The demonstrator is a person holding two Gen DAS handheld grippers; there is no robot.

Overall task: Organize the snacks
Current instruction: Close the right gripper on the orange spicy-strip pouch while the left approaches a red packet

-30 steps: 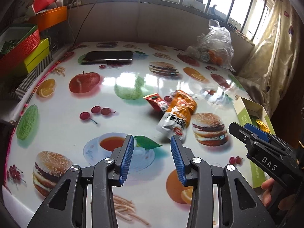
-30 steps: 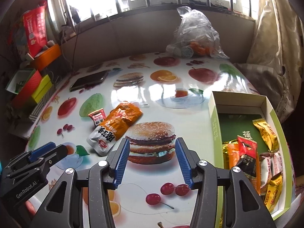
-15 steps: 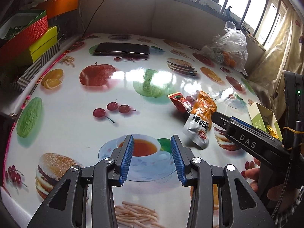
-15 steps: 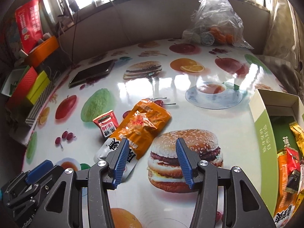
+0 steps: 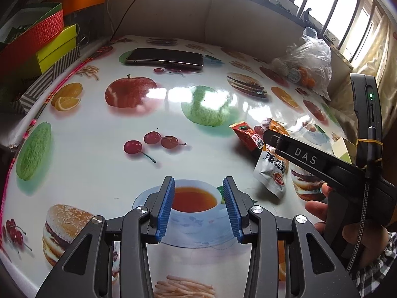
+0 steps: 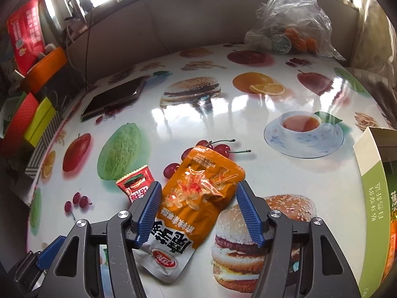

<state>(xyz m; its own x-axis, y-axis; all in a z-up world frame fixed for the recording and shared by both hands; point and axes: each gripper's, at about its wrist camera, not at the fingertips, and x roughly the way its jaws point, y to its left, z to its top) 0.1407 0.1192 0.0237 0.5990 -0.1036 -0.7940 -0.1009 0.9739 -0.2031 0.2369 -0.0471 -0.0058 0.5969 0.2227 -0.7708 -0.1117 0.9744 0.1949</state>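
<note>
An orange and white snack pouch [image 6: 196,206] lies flat on the printed tablecloth [image 6: 223,114]. My right gripper [image 6: 198,208] hovers over it with its jaws opening, the pouch between the blue pads [image 6: 148,211] without being pressed. A small red snack packet [image 6: 136,183] lies just left of the pouch. In the left wrist view the same pouch [image 5: 273,171] and red packet [image 5: 247,136] lie at the right, partly behind the right gripper's black body [image 5: 322,164]. My left gripper [image 5: 198,206] stands open over a printed teacup with nothing between its pads.
A green and white box [image 6: 372,191] holding snacks stands at the right edge. A dark phone [image 5: 163,58] lies at the back. A clear plastic bag [image 6: 290,24] sits at the back right. Stacked coloured boxes [image 5: 37,42] crowd the left edge. A person's hand [image 5: 347,231] holds the right gripper.
The right gripper moved left from the burger print to over the orange pouch, and its jaws widened. The left gripper drifted slightly forward over the teacup print.
</note>
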